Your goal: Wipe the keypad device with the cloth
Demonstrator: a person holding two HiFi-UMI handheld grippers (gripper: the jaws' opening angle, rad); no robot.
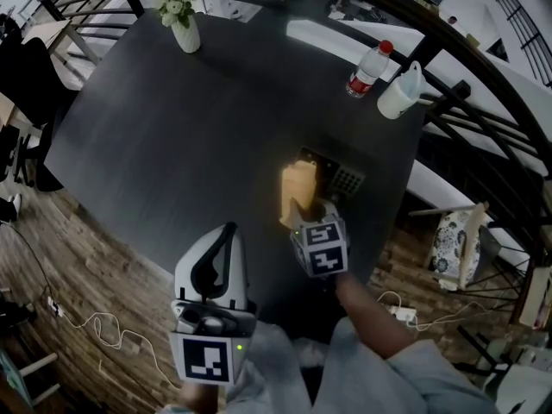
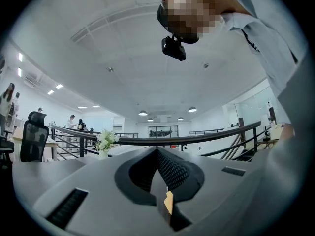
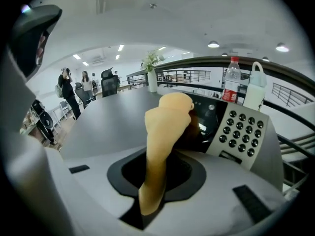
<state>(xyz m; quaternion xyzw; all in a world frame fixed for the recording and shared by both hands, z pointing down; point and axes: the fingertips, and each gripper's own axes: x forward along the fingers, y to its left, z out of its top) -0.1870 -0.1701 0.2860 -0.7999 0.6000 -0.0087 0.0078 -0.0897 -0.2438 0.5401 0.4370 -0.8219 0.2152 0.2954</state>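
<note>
The keypad device [image 1: 346, 179] lies near the dark table's right front edge; it is grey with rows of dark buttons [image 3: 236, 132] and a black screen part. A yellow cloth [image 1: 297, 193] lies over its left side. My right gripper [image 1: 308, 217] is shut on the cloth [image 3: 165, 127], which rises from the jaws [image 3: 149, 204] and drapes onto the device's black part. My left gripper [image 1: 226, 235] hovers lower left over the table's front edge, away from the device. Its jaws [image 2: 158, 154] meet, with nothing held between them.
A white vase of flowers [image 1: 184, 17] stands at the table's [image 1: 190, 128] far left. A water bottle [image 1: 368, 67] and a white jug [image 1: 402, 93] stand at the far right. A railing runs behind them. A chair [image 1: 454, 244] and floor cables [image 1: 95, 322] lie off the table.
</note>
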